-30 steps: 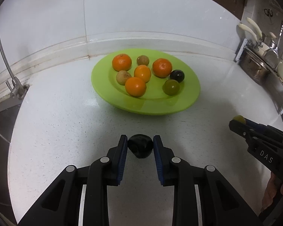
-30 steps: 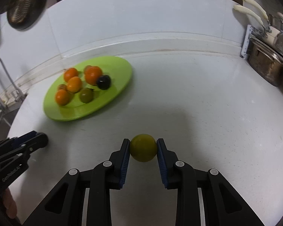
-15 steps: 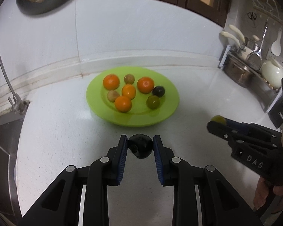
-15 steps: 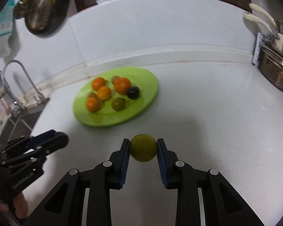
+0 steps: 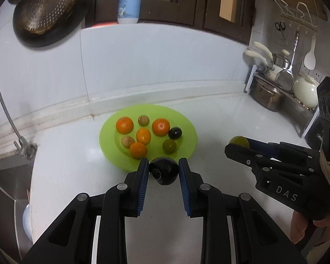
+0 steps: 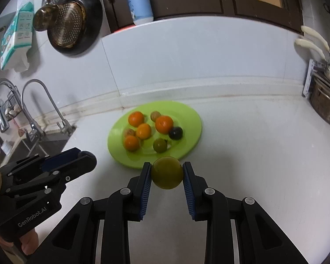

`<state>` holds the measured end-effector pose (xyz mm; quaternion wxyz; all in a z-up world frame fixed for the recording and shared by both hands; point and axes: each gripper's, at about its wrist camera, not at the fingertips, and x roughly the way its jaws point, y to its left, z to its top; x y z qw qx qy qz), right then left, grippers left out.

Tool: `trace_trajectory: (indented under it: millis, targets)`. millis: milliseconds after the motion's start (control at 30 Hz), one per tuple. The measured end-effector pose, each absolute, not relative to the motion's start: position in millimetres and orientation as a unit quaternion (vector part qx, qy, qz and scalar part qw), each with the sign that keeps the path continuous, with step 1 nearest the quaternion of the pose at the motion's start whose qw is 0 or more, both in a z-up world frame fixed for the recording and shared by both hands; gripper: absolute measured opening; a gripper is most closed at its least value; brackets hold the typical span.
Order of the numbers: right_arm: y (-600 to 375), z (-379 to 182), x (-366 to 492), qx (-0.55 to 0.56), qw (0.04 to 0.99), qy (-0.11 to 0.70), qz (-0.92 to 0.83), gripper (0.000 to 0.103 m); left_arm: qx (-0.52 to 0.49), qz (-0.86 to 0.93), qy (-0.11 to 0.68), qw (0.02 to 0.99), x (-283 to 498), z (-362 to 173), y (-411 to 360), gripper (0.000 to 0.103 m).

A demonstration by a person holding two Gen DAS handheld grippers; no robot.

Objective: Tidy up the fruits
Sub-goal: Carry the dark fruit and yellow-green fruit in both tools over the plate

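Observation:
A lime green plate [image 5: 188, 129] [image 6: 192, 118] lies on the white counter near the back wall. It holds several oranges [image 5: 124, 124] [image 6: 164, 124], small brown fruits, one green fruit [image 5: 169, 146] [image 6: 160, 145] and one dark plum [image 5: 175, 132] [image 6: 175, 132]. My left gripper [image 5: 164, 172] is shut on a dark plum [image 5: 164, 173], held in the air in front of the plate's near rim. My right gripper [image 6: 167, 172] is shut on a yellow-green fruit [image 6: 167, 172], also raised before the plate. In the left wrist view, the right gripper [image 5: 238, 144] shows at right with that fruit [image 5: 238, 141].
A sink with taps [image 6: 44, 101] lies at the left. A pot and utensil rack [image 5: 268, 94] stands at the right. A strainer pan [image 5: 46, 11] hangs on the wall, with a blue-white bottle [image 5: 129, 0] on the ledge above. A person's hand [image 5: 301, 228] holds the right gripper.
Both grippers have risen with their fruits still held. The plate now looks smaller and sits just beyond each gripper's tips, and more of the wall and cabinets shows.

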<state>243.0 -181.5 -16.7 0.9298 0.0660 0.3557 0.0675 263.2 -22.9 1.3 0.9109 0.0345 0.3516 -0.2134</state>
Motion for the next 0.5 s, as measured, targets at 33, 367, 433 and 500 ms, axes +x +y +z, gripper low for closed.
trace_trajectory:
  millis: [33,367,433,500]
  targets:
    - [-181,-14,244,0.065,0.931,0.353,0.069,0.029,0.036,-0.214,0.349,0.912,264,3,-23,0.028]
    - [-178,10,263,0.051,0.941,0.323,0.087,0.029,0.044,-0.213,0.322,0.922,278,25,-29,0.028]
    - [-178,13,268,0.046,0.943,0.318,0.087,0.029,0.046,-0.211,0.317,0.924,282,27,-30,0.028]
    - [-179,16,273,0.046,0.944,0.315,0.09,0.03,0.048,-0.209,0.314,0.925,287,30,-32,0.028]
